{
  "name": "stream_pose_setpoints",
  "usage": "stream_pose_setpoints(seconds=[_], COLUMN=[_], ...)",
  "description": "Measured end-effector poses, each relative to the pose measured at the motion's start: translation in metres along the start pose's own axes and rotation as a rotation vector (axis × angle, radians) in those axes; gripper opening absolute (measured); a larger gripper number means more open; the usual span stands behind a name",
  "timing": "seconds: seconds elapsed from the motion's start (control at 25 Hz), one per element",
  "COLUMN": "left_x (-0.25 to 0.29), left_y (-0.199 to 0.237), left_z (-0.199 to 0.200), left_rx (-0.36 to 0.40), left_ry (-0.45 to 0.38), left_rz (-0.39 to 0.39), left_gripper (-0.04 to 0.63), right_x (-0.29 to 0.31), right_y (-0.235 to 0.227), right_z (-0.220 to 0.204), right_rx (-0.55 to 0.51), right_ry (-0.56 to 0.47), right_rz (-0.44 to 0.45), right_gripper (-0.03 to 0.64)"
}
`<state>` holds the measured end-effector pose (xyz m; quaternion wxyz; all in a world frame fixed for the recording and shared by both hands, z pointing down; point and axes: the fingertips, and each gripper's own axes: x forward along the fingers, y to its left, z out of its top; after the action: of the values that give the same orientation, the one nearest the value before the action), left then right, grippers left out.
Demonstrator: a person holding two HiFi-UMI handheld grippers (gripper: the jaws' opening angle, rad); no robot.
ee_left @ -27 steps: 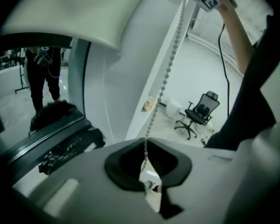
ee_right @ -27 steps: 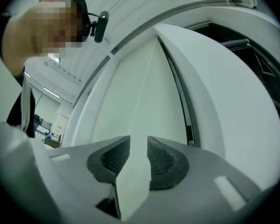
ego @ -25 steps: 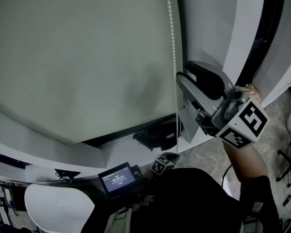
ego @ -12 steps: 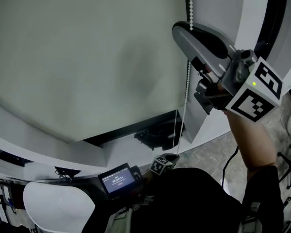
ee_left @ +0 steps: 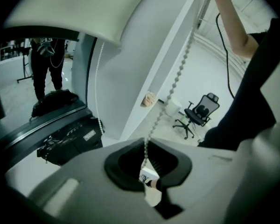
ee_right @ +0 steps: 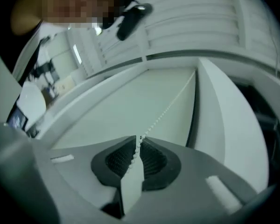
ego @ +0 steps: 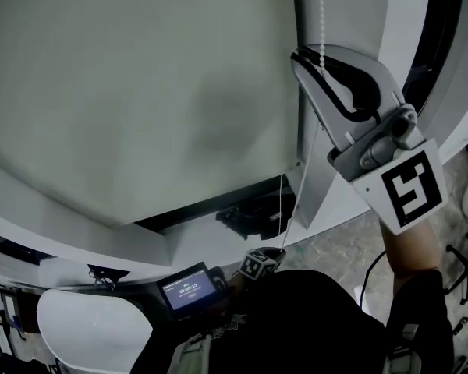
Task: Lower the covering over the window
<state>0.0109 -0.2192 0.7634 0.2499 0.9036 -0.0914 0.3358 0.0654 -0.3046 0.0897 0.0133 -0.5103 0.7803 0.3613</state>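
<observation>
A pale grey-green roller blind (ego: pixel 140 92) covers most of the window; a dark strip of glass shows under its lower edge. Its white bead chain (ego: pixel 321 14) hangs along the blind's right side. My right gripper (ego: pixel 316 57) is raised high beside the blind. Its jaws have just been closing and now pinch the bead chain (ee_right: pixel 154 122) between the pads of the right gripper (ee_right: pixel 136 141). Below, the chain (ee_left: pixel 175 83) runs down into my left gripper (ee_left: pixel 147 146), which is shut on it near a small white tag (ee_left: pixel 148 176). The left gripper (ego: pixel 265 259) sits low by the sill.
A white window frame post (ego: pixel 351 6) stands right of the chain. A small lit screen (ego: pixel 189 287) and a white rounded seat (ego: pixel 93 329) lie below the sill. An office chair (ee_left: pixel 198 113), a black bag (ee_left: pixel 67 136) and a standing person (ee_left: pixel 44 64) are around.
My right gripper has risen along the chain and rolled, and its jaws have gone from apart to closed on the beads. The left gripper has stayed low.
</observation>
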Motion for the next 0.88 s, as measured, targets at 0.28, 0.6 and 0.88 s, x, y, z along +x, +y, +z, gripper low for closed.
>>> stream_pose_setpoints(seconds=[0.28,0.6,0.88], left_x=[0.003,-0.002,-0.009], left_y=[-0.007,0.000,0.002], left_z=[-0.012,-0.022,-0.017], left_rx=[0.011,-0.028,-0.045], left_ry=[0.045,0.033,0.008], left_rz=[-0.008,0.014,0.061], left_gripper=[0.011,0.008,0.008], right_x=[0.011,0.015,0.016], right_y=[-0.007,-0.006,-0.005], right_z=[-0.003,0.007,0.016], right_rx=[0.509,0.711,0.527], right_ry=[-0.071,-0.124,-0.087], right_rz=[0.140,0.213,0.179], right_gripper=[0.047,0.047,0.012])
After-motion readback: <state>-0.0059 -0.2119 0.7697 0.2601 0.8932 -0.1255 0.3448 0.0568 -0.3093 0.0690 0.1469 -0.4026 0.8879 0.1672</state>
